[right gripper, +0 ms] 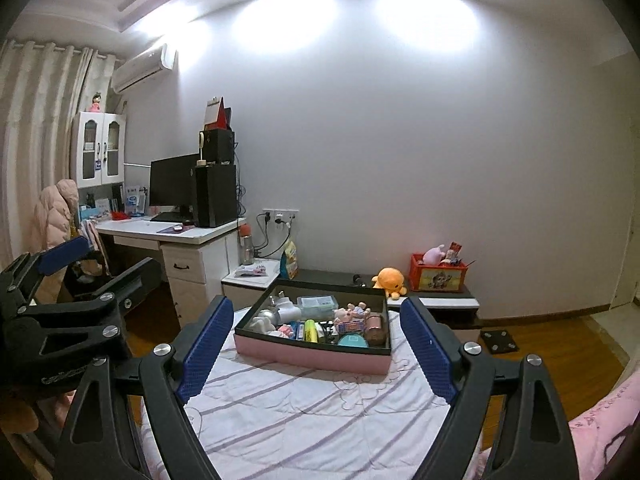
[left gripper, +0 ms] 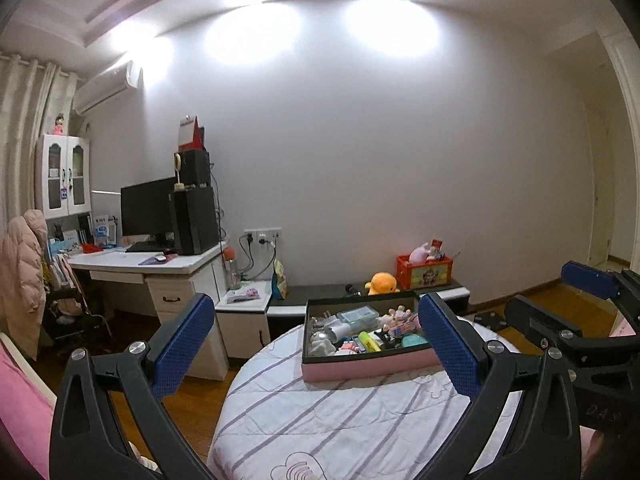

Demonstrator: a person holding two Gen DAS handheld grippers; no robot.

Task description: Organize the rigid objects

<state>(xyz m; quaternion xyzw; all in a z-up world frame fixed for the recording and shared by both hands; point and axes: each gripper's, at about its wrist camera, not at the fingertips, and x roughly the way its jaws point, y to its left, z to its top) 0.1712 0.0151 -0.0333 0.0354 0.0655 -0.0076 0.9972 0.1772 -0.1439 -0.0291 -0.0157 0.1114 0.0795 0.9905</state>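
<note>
Now: two hand-held grippers, left hand-held gripper [left gripper: 316,344] and right hand-held gripper [right gripper: 316,350], agape; one pink box [right gripper: 304,354].

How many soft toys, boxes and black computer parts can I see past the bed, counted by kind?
Soft toys: 2, the orange plush and the pink plush.
Boxes: 2, the pink tray box on the bed and the red crate.
Black computer parts: 2, the monitor and the tower.
Total: 6
</note>
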